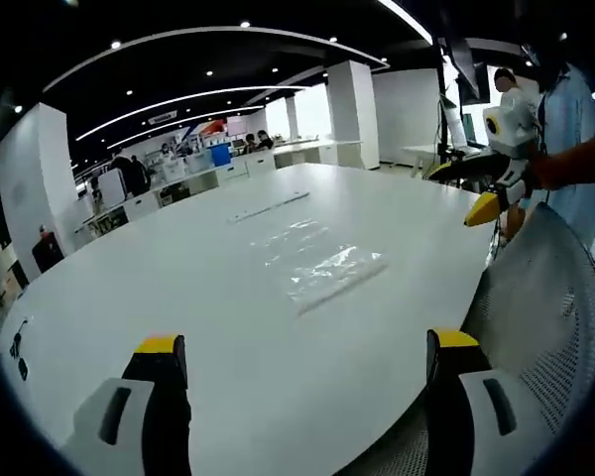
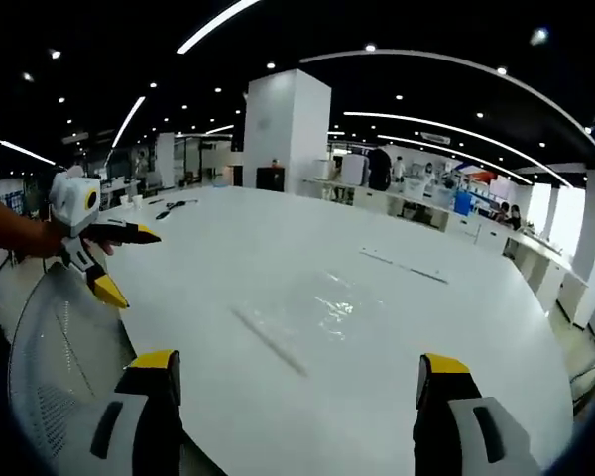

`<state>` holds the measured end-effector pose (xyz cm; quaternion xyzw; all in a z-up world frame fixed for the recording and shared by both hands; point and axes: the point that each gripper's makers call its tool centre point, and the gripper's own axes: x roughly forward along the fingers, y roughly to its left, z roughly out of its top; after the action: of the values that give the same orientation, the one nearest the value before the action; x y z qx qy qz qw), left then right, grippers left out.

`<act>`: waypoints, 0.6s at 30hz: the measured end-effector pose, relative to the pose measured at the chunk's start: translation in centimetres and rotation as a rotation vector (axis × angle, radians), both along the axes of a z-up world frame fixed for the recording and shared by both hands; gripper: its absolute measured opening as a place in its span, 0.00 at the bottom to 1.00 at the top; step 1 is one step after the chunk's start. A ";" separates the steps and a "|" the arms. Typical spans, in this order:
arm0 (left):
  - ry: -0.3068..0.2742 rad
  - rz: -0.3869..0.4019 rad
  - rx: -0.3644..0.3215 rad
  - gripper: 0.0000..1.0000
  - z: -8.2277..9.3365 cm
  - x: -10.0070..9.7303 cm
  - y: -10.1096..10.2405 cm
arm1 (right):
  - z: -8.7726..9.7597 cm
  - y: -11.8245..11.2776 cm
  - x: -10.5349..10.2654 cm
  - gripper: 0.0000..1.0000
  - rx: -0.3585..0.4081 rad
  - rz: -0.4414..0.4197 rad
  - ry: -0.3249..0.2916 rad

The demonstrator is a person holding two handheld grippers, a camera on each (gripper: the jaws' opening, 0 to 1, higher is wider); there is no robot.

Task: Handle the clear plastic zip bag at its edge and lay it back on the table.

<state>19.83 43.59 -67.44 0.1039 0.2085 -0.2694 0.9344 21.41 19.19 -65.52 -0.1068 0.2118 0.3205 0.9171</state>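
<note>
The bag [image 1: 317, 260] lies flat on the white counter [image 1: 178, 288], nothing touching it. Left gripper [image 1: 307, 347] and right gripper [image 2: 296, 365] hover well short, jaws apart, leaving its edge free for pickup.

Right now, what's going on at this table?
A person holds a two-jaw gripper in each hand over a large white round table. A clear plastic zip bag lies flat on the table, untouched. The left gripper and the right gripper both face the bag with fingers spread wide and nothing between them. A grey mesh chair back stands at the table's edge. No grasp has been made yet.
</note>
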 end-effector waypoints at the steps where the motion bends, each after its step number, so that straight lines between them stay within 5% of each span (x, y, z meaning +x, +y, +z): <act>1: 0.000 0.001 -0.002 0.99 0.0 0.0 0.0 | 0.0 0.0 -0.1 1.00 0.002 -0.003 -0.005; 4: -0.019 0.001 0.010 0.99 0.2 0.0 0.0 | 0.1 -0.3 -0.2 1.00 -0.021 -0.011 -0.049; 18: -0.004 0.010 -0.005 0.99 -0.4 0.0 -0.5 | -1.2 -1.0 -0.6 1.00 0.023 -0.038 0.010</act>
<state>19.81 43.12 -67.83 0.1011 0.2066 -0.2650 0.9364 20.84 18.17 -66.69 -0.0905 0.2146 0.3061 0.9231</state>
